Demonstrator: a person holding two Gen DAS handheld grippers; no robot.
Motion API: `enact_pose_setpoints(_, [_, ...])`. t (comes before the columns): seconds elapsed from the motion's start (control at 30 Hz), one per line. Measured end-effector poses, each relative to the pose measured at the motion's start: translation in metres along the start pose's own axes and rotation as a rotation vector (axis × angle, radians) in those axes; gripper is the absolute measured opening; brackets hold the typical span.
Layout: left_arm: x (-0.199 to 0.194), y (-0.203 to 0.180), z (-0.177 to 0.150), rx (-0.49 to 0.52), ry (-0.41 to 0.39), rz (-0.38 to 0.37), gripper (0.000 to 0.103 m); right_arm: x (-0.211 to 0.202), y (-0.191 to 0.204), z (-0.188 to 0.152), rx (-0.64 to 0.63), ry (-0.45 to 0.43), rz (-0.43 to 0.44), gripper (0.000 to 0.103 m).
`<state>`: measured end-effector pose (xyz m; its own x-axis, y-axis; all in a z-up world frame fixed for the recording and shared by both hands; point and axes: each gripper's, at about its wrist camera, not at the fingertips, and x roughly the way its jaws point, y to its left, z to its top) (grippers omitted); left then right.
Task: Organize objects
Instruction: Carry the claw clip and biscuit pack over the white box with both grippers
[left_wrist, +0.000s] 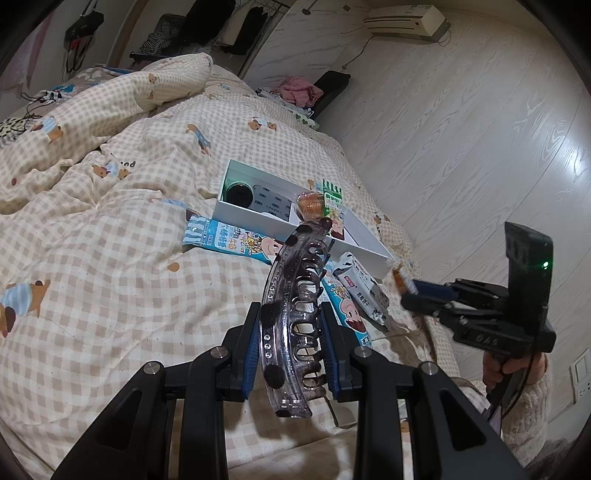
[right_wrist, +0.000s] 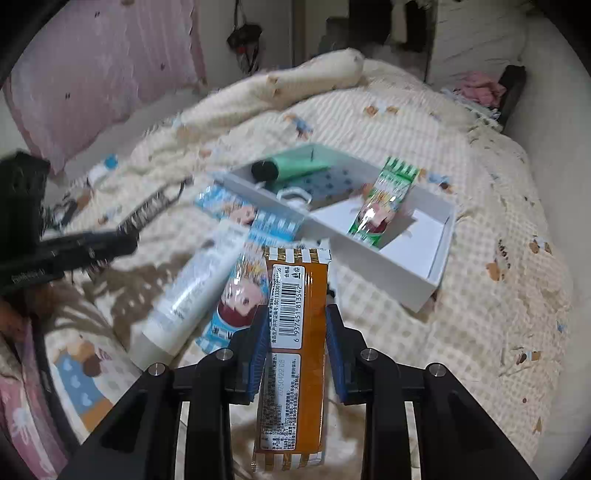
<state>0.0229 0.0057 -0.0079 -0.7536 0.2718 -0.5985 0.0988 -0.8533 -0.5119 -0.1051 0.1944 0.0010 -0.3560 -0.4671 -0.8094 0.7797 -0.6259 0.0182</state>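
In the left wrist view my left gripper (left_wrist: 290, 310) is shut on a dark translucent hair claw clip (left_wrist: 271, 302), which stands up between the blue pads above the checked bedspread. In the right wrist view my right gripper (right_wrist: 297, 314) is shut on an orange snack packet (right_wrist: 295, 332) with its barcode facing up. That packet hangs above the bed, just short of the near wall of a white divided box (right_wrist: 362, 258). The same box (left_wrist: 258, 218) lies beyond the clip. To the right of the box is the right gripper (left_wrist: 410, 291), held by a hand.
In the box are a green cylinder (right_wrist: 291, 166) and a green snack packet (right_wrist: 384, 199). Blue snack packets (right_wrist: 243, 295), a white tube (right_wrist: 192, 284) and a black-and-white packet (left_wrist: 364, 288) lie on the bed beside it. The bed's edge and wooden floor (left_wrist: 461, 147) are at the right.
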Motion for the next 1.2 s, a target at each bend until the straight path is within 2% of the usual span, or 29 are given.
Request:
enact_pose_setpoints(0.27, [0.0, 0.0, -0.001, 0.0, 0.002, 0.001, 0.032, -0.007, -0.015, -0.013, 0.149, -0.101, 0.081, 0.031])
enact_pose_setpoints(0.43, [-0.001, 0.0, -0.002, -0.001, 0.001, 0.0, 0.032, -0.004, -0.019, -0.016, 0.19, -0.103, 0.104, 0.031])
enact_pose_setpoints(0.67, [-0.001, 0.0, -0.002, -0.001, 0.002, -0.001, 0.032, 0.003, -0.013, -0.019, 0.174, -0.084, 0.107, 0.031])
enact_pose_setpoints(0.7, [-0.001, 0.0, -0.002, -0.002, 0.004, -0.005, 0.032, 0.001, -0.015, -0.02, 0.179, -0.092, 0.116, 0.031])
enact_pose_setpoints(0.77, [0.001, 0.004, 0.001, -0.018, 0.026, -0.062, 0.032, -0.001, -0.017, -0.02, 0.192, -0.103, 0.13, 0.031])
enact_pose_setpoints(0.8, [0.002, 0.008, 0.005, -0.033, 0.041, -0.121, 0.032, -0.003, -0.02, -0.02, 0.199, -0.108, 0.139, 0.031])
enact_pose_setpoints(0.83, [0.002, 0.011, 0.01, -0.047, 0.044, -0.148, 0.032, -0.004, -0.023, -0.019, 0.207, -0.113, 0.153, 0.031])
enact_pose_setpoints(0.93, [-0.002, 0.011, 0.029, -0.052, 0.033, -0.176, 0.032, -0.01, -0.035, -0.015, 0.24, -0.137, 0.191, 0.031])
enact_pose_setpoints(1.0, [-0.003, 0.009, 0.049, -0.039, 0.024, -0.16, 0.032, -0.015, -0.046, -0.009, 0.269, -0.163, 0.201, 0.031])
enact_pose_setpoints(1.13, [0.006, -0.001, 0.091, 0.008, 0.012, -0.124, 0.032, -0.023, -0.066, 0.012, 0.302, -0.213, 0.162, 0.031])
enact_pose_setpoints(1.2, [0.016, -0.007, 0.109, 0.032, 0.002, -0.086, 0.032, -0.023, -0.077, 0.023, 0.336, -0.248, 0.185, 0.031])
